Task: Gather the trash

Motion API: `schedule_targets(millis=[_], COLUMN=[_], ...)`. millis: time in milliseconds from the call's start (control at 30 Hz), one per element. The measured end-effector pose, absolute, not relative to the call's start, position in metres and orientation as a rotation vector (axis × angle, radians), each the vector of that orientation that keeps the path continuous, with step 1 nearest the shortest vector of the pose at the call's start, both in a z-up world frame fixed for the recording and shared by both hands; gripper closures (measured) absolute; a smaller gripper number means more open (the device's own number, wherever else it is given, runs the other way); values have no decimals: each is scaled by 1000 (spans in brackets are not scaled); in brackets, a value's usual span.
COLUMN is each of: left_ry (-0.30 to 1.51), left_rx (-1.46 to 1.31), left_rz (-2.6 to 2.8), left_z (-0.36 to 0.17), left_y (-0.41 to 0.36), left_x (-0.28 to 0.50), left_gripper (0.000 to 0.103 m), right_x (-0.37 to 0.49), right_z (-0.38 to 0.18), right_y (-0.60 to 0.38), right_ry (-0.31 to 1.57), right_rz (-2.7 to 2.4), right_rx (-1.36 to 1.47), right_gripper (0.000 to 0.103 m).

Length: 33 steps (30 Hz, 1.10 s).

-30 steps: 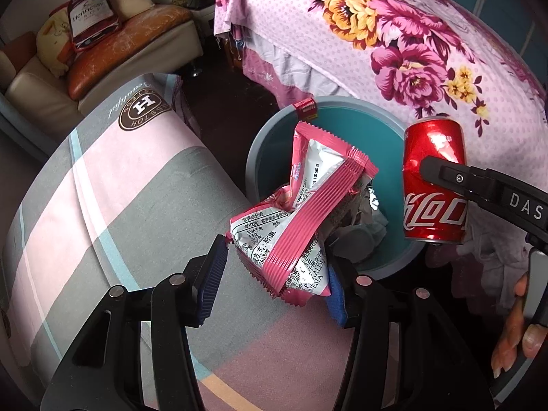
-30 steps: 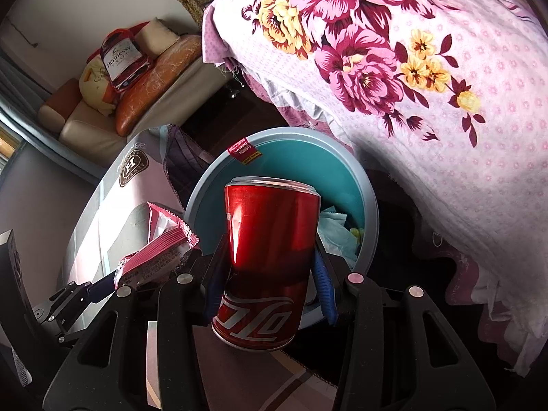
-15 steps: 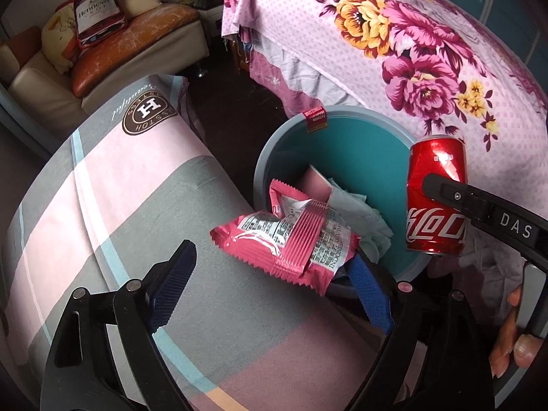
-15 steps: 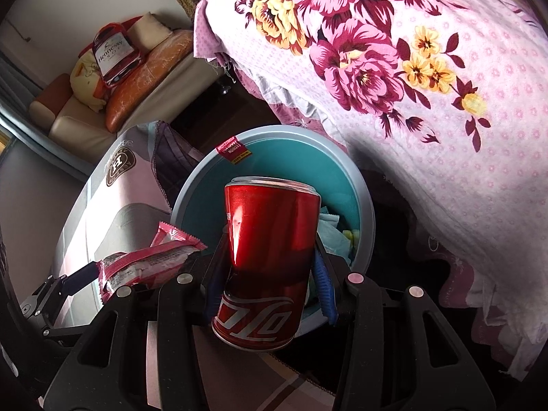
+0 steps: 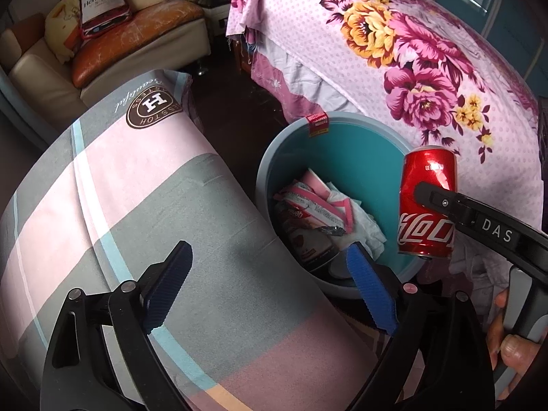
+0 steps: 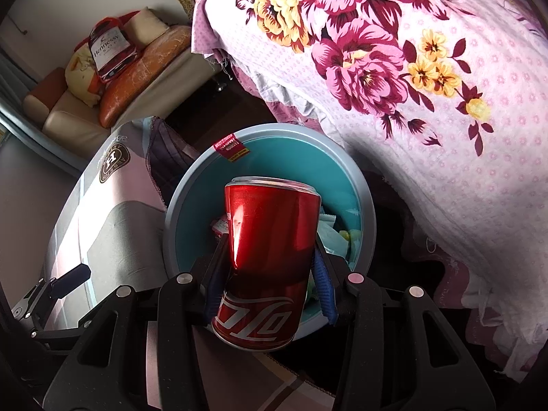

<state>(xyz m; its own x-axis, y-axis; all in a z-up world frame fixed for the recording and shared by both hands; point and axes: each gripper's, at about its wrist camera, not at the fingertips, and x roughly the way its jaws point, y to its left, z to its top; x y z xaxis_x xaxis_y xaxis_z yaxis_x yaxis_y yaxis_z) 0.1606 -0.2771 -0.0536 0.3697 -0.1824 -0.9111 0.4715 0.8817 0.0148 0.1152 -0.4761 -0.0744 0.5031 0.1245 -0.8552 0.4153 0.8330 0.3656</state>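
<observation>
My left gripper [image 5: 270,286] hangs wide apart, holding nothing, the pink wrapper [image 5: 316,205] lying in the teal bin [image 5: 359,157] just ahead. My right gripper [image 6: 269,282] clamps the red can [image 6: 267,257], apparently above the bin's near rim.

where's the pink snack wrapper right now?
In the left wrist view, the pink snack wrapper lies inside the teal bin, on the white paper trash, just beyond the open left gripper.

A home bedroom or living space: a floral bedsheet [image 5: 394,68] drapes a bed, a cushioned sofa [image 5: 113,51] lines the wall, a teal trash bin [image 5: 359,126] stands between.
</observation>
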Motion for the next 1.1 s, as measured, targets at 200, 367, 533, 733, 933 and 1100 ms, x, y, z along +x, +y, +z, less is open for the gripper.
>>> schedule_targets(millis=[200, 367, 533, 733, 933, 1100], left_ry=[1135, 1141, 1138, 1166, 1153, 1125], left_rx=[265, 228, 198, 144, 93, 49], left_rz=[-425, -421, -400, -385, -355, -313], left_z=[-56, -54, -49, -48, -35, -20], left_y=[-269, -258, -243, -222, -197, -172], left_x=[161, 159, 155, 150, 140, 128], left_gripper=[10, 10, 10, 10, 10, 10], right_x=[118, 119, 113, 99, 86, 73], right_z=[-74, -67, -58, -46, -26, -6], right_y=[-471, -460, -450, -432, -413, -395], right_ry=[1055, 1047, 1048, 1061, 1061, 1046], right_rz=[-191, -191, -205, -199, -186, -172], right_rx=[576, 550, 496, 430, 389, 327], right_gripper=[55, 33, 23, 16, 11, 10])
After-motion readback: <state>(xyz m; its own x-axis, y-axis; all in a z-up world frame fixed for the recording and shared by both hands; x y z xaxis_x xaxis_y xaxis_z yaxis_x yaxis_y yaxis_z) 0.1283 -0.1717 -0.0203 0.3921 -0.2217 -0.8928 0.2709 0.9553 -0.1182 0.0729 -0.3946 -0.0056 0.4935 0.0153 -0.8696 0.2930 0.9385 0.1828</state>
